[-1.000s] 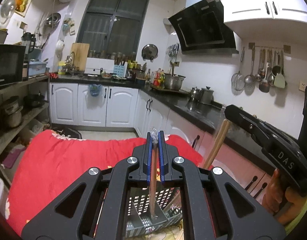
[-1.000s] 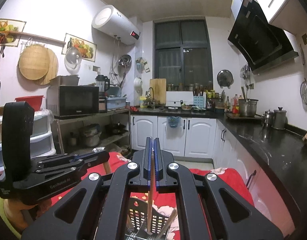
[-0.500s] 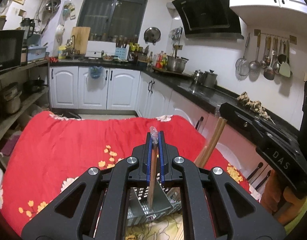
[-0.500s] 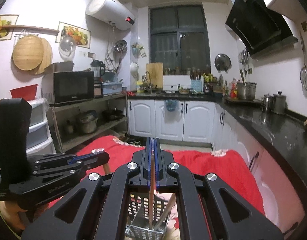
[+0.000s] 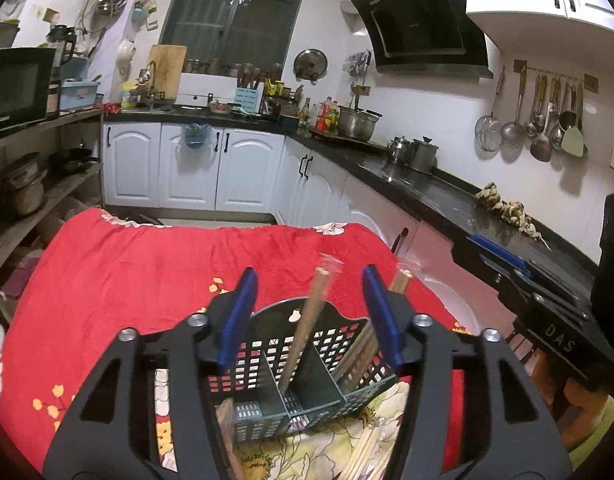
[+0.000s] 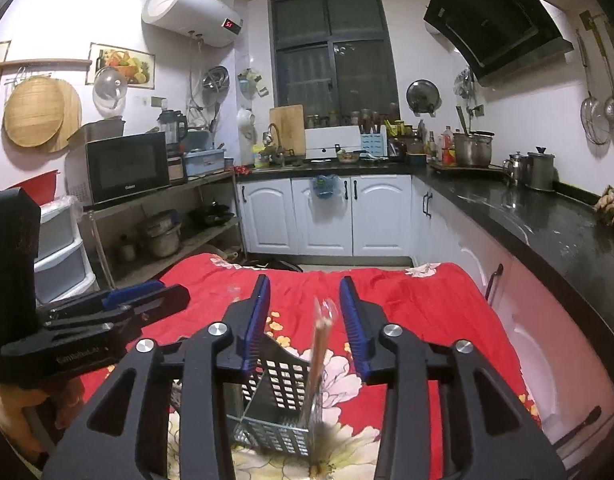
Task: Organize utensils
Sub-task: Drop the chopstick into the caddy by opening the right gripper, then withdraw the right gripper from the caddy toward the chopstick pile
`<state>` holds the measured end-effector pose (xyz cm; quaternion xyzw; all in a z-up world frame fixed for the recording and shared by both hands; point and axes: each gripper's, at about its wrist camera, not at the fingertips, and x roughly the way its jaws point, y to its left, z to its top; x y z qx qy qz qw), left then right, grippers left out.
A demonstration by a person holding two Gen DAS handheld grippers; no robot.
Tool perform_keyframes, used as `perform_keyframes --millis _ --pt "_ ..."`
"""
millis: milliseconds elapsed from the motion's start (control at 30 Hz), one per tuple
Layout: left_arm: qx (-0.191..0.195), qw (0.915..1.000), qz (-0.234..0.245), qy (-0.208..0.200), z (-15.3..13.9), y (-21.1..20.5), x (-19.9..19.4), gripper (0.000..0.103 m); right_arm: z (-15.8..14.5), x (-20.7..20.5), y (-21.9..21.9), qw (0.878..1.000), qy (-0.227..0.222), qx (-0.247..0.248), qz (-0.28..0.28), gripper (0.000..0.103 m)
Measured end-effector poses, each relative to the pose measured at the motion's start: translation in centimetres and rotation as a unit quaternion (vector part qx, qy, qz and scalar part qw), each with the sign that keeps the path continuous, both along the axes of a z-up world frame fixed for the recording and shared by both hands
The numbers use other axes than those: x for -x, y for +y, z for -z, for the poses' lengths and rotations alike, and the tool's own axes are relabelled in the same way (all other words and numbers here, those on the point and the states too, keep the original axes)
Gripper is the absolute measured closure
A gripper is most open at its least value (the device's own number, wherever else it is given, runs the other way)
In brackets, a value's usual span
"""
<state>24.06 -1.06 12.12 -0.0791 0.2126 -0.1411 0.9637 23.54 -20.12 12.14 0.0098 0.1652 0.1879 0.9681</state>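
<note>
Both grippers hang just above the slotted utensil basket (image 5: 307, 364), and their jaws have just been opening. Left gripper (image 5: 309, 312) stands wide, its blue pads clear of the wrapped chopsticks (image 5: 307, 320) leaning between them, lower end down in a middle compartment. Right gripper (image 6: 305, 320) is parted too, and its own wrapped pair (image 6: 321, 344) stands free between the pads with its foot at the basket's right end.

Risk, as I judge it: the tall sticks lean loosely, so a pad brushing one on the way out could tip it over the rim or drag the light basket across the soft red floral cloth (image 5: 127, 280). The two grippers sit close side by side, so a sideways pull could knock them together.

Near the basket's front, more loose chopsticks (image 5: 367, 452) lie on the cloth. Farther off run the black counter (image 5: 427, 196), white cupboards and a rail of hanging ladles (image 5: 539, 120), none in the way.
</note>
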Motion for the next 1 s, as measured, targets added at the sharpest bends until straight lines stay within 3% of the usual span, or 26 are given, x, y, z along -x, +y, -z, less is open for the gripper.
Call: perform_keyframes --millis 233,400,1000 --pt "0.008 0.9999 -0.004 -0.010 -0.8 0.3 1.0 0.011 0.2 1.1 -0.7 1.000 -0.002 0.001 -0.001 0.055" --pt "0.012 0.9998 -0.003 -0.015 -1.2 0.4 2.0 0.011 0.5 2.3 -1.3 1.000 -0.003 0.000 -0.006 0.051" --pt "0.012 0.9996 0.011 -0.022 -0.8 0.9 6.5 0.011 2.4 5.2 -2.0 1.000 0.024 0.016 -0.013 0.050"
